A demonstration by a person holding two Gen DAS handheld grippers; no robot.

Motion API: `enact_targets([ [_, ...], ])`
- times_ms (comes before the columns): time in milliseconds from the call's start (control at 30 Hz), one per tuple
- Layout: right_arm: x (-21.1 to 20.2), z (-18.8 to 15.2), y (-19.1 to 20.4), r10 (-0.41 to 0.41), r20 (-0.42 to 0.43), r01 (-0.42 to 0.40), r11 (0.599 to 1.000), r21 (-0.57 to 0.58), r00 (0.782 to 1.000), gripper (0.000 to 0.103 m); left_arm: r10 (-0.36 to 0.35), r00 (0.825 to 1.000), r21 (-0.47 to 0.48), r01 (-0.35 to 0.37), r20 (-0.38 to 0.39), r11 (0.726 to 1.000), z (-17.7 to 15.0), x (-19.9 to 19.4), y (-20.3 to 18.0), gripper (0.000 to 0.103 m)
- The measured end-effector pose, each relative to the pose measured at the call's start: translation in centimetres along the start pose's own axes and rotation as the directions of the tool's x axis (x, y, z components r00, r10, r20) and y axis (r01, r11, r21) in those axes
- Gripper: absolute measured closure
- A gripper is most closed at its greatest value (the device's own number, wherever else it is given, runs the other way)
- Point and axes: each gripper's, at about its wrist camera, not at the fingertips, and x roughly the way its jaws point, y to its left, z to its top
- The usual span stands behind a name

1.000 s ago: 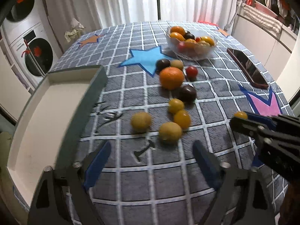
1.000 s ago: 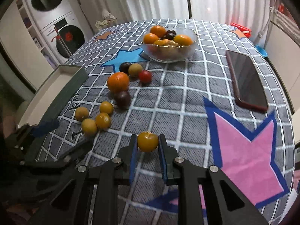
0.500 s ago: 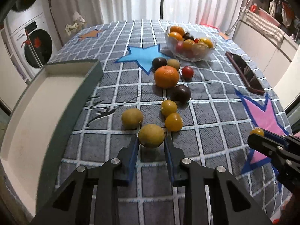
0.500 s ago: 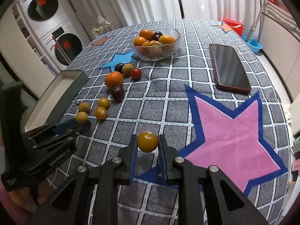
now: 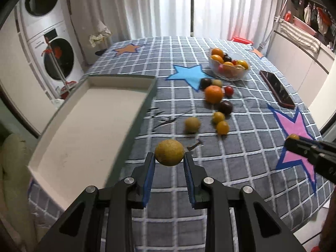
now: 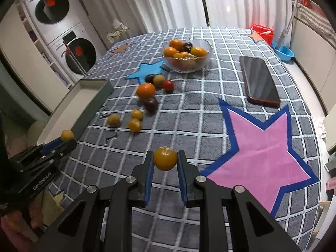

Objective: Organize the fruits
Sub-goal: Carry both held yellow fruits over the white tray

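Observation:
My left gripper [image 5: 169, 160] is shut on a dull yellow round fruit [image 5: 169, 152], held above the tablecloth beside the white tray [image 5: 88, 124]. In the right wrist view the same gripper [image 6: 63, 141] shows at the left edge with that fruit [image 6: 67, 135]. My right gripper [image 6: 165, 161] is shut on a small orange fruit [image 6: 165, 159] over the cloth near the pink star [image 6: 260, 157]. Loose fruits lie between: a yellow one [image 5: 192, 124], two small orange ones [image 5: 221, 122], a dark plum [image 5: 225, 107] and a large orange [image 5: 213, 94].
A glass bowl [image 5: 230, 66] full of fruit stands at the back of the table. A phone [image 5: 276, 89] lies at the right. Washing machines [image 5: 50, 48] stand to the left of the table, curtains behind it. A red tub [image 6: 262, 32] and a blue basin [image 6: 283, 52] sit on the floor.
The left gripper went from open to shut on the yellow fruit and lifted it off the cloth toward the tray side. The right gripper rose with its orange fruit.

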Motion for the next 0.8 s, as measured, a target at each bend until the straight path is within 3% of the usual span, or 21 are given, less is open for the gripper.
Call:
enact_targets([
  [433, -0.4, 1.4, 7.3, 0.004, 0.004, -0.003, 0.992, -0.129, 1.0, 0.079, 0.046, 0.999, -0.053, -0.044, 0.029, 0.998, -1.2, -1.2, 5.3, 0.074],
  [800, 1.5, 2.9, 13.1, 0.031, -0.035, -0.038, 0.977, -0.212, 0.999, 0.079, 0.098, 0.995, -0.116, -0.094, 0.027, 0.989, -1.2, -0.2, 10.3, 0.074],
])
